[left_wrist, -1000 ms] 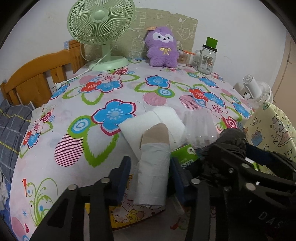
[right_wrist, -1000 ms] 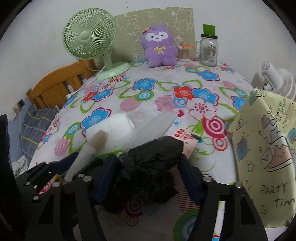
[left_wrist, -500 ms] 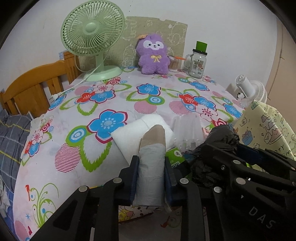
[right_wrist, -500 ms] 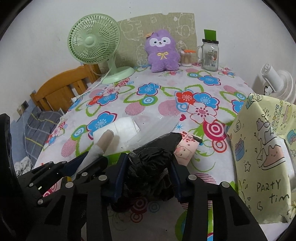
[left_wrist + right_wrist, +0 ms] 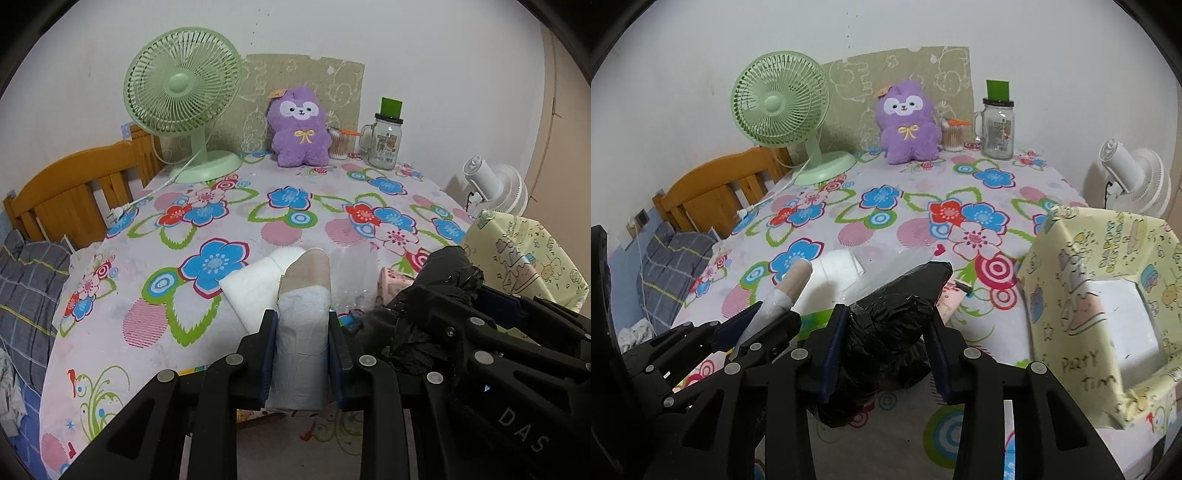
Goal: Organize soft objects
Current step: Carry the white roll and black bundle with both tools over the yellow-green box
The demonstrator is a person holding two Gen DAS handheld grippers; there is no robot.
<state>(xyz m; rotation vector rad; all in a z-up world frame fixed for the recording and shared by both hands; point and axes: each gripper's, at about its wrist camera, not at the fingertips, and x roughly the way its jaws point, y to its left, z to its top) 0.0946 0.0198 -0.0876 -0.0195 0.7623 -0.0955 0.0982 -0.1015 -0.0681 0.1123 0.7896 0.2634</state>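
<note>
My left gripper (image 5: 302,325) is shut on a white roll of bags with a tan cardboard core (image 5: 303,332), lifted above the floral table. The roll also shows in the right wrist view (image 5: 783,295). My right gripper (image 5: 886,321) is shut on a crumpled black plastic bag bundle (image 5: 894,325), which also shows in the left wrist view (image 5: 436,295). A folded white cloth (image 5: 255,284) and a clear plastic bag (image 5: 354,273) lie on the table ahead. A yellow cartoon-print box (image 5: 1100,295) with an open top stands at the right.
At the table's far edge stand a green fan (image 5: 184,110), a purple plush toy (image 5: 299,129), a cotton swab pot (image 5: 338,146) and a glass jar mug (image 5: 384,144). A wooden bed frame (image 5: 70,195) is left; a white fan (image 5: 495,188) right.
Both grippers closed on their objects, the left on the roll and the right on the black bag, and lifted them up and back from the table.
</note>
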